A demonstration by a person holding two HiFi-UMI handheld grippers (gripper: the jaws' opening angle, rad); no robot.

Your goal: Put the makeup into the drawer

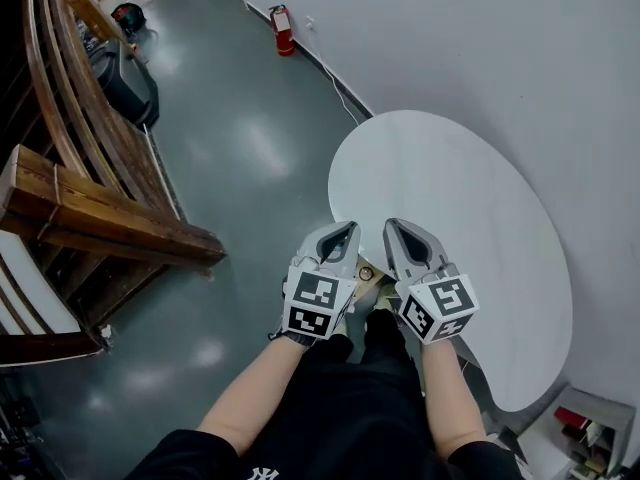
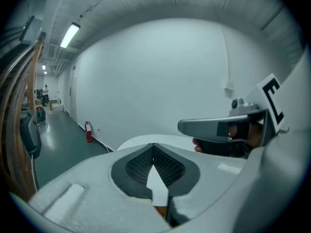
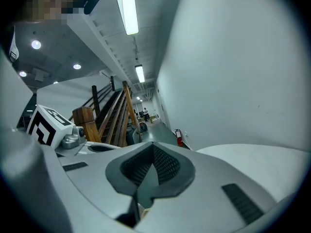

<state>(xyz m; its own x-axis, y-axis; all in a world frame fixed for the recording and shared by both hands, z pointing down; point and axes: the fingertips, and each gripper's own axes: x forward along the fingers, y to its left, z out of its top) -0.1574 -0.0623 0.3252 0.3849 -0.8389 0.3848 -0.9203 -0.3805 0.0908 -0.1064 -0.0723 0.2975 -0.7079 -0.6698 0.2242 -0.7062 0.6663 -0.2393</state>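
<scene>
- While both are held side by side over the person's lap, the left gripper (image 1: 350, 227) and the right gripper (image 1: 391, 224) point at the near edge of the round white table (image 1: 480, 198), their tips just over its rim.
- In its own view, the left gripper's jaws meet at the tips, with nothing between them.
- The right gripper's jaws are likewise closed tip to tip on nothing.
- The marker cubes (image 1: 318, 303) sit at the grippers' rear ends, nearest the person.
- The table's far edge lies close to the white wall (image 1: 480, 48).
- Left of the table is a glossy grey floor (image 1: 250, 148), with a wooden stair rail (image 1: 90, 208) along its left side and a red fire extinguisher (image 1: 283, 28) at the foot of the wall.
- No view shows the makeup or the drawer.
</scene>
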